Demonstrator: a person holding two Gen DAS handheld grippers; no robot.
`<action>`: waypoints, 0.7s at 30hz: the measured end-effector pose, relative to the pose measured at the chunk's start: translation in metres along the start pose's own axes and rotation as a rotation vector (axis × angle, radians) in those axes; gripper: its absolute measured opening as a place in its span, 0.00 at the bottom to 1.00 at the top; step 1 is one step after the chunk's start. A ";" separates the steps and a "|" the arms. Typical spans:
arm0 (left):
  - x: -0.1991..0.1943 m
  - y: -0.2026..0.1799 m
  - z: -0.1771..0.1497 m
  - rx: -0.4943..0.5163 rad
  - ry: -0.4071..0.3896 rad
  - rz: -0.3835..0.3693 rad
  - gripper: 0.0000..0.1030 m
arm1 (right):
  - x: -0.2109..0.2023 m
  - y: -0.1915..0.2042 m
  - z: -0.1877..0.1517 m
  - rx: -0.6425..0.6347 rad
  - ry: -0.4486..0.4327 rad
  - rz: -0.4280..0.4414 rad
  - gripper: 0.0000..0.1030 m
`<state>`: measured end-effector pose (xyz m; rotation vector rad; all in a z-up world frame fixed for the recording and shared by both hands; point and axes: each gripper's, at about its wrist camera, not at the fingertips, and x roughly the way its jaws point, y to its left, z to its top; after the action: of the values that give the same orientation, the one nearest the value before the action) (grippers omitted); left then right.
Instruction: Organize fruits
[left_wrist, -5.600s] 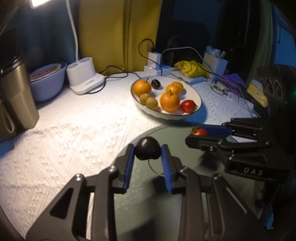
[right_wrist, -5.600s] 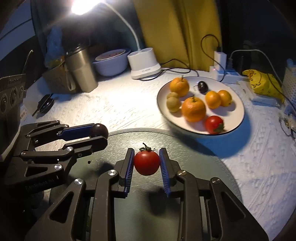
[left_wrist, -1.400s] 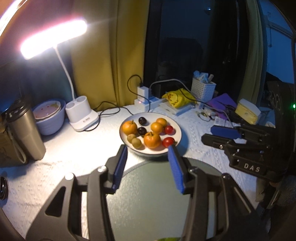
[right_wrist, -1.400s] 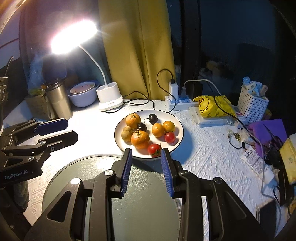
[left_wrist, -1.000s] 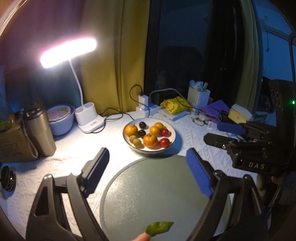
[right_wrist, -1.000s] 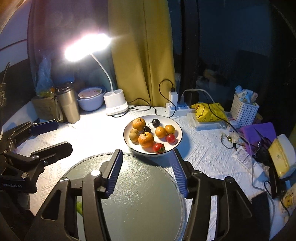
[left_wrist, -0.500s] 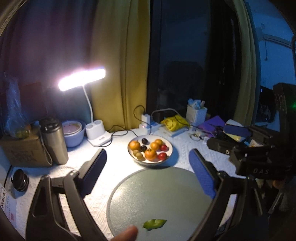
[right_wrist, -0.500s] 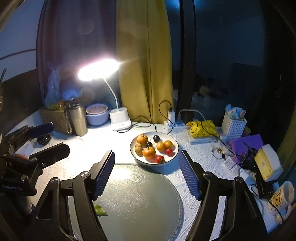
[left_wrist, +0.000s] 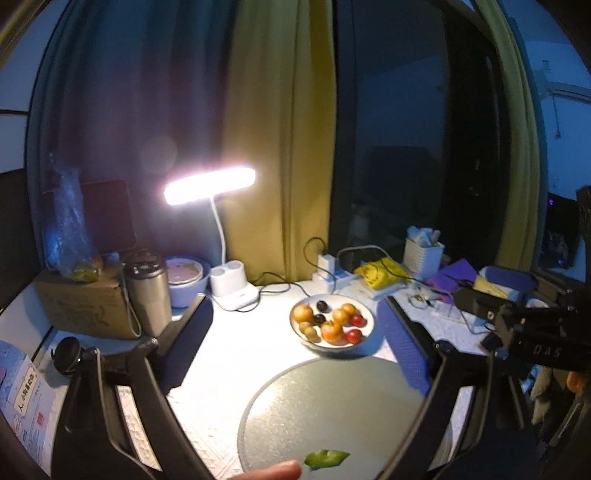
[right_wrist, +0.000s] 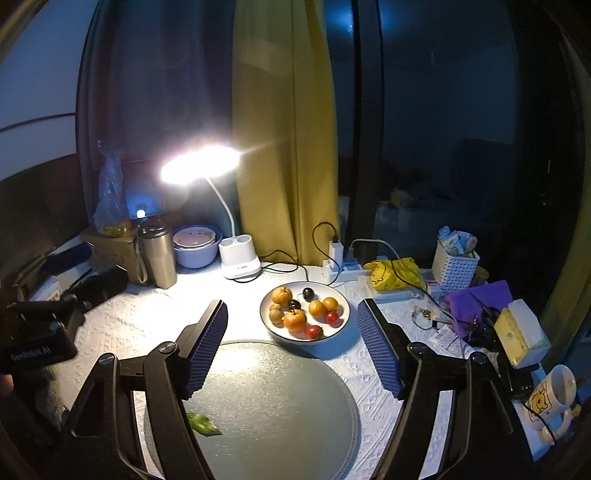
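At the far left, a cardboard box (left_wrist: 79, 308) carries a plastic bag (left_wrist: 68, 236), with a steel tumbler (right_wrist: 157, 256) beside it and a pale bowl (right_wrist: 195, 245) behind. A lit desk lamp (right_wrist: 201, 164) stands on its white base next to the bowl, in front of a yellow curtain (right_wrist: 282, 129). The left gripper (left_wrist: 295, 341) has its blue-padded fingers spread wide with nothing between them. Below it lies a round grey-green board (left_wrist: 332, 410) that bears only a green leaf (left_wrist: 327, 458); a fingertip (left_wrist: 273, 472) shows at the bottom edge just beside the leaf. Beyond the board, touching its far rim in the view, sits the white plate (right_wrist: 341, 317) that holds the fruit: oranges (right_wrist: 294, 320), small brown fruits (right_wrist: 276, 315), two dark plums (right_wrist: 307, 293) and two red tomatoes (right_wrist: 314, 332). The right gripper (right_wrist: 291, 347) hangs over the board, its jaws also wide apart and empty. Further right are a power strip (right_wrist: 343, 271), a yellow bag (right_wrist: 391, 275), a white basket (right_wrist: 456, 266), purple cloth (right_wrist: 476, 299) and a mug (right_wrist: 550, 395).
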<state>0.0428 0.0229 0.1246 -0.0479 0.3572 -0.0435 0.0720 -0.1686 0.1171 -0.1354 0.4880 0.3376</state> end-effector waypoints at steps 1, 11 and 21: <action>0.002 0.000 -0.001 0.001 -0.002 0.013 0.89 | 0.001 -0.001 -0.001 0.001 0.001 -0.002 0.73; 0.023 -0.005 -0.008 0.015 0.039 0.008 0.89 | 0.021 -0.011 -0.006 0.016 0.012 -0.001 0.73; 0.031 -0.002 -0.006 -0.002 0.031 0.006 0.89 | 0.036 -0.012 -0.007 0.006 0.028 0.009 0.73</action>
<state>0.0693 0.0187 0.1080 -0.0479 0.3882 -0.0376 0.1034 -0.1712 0.0943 -0.1321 0.5176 0.3431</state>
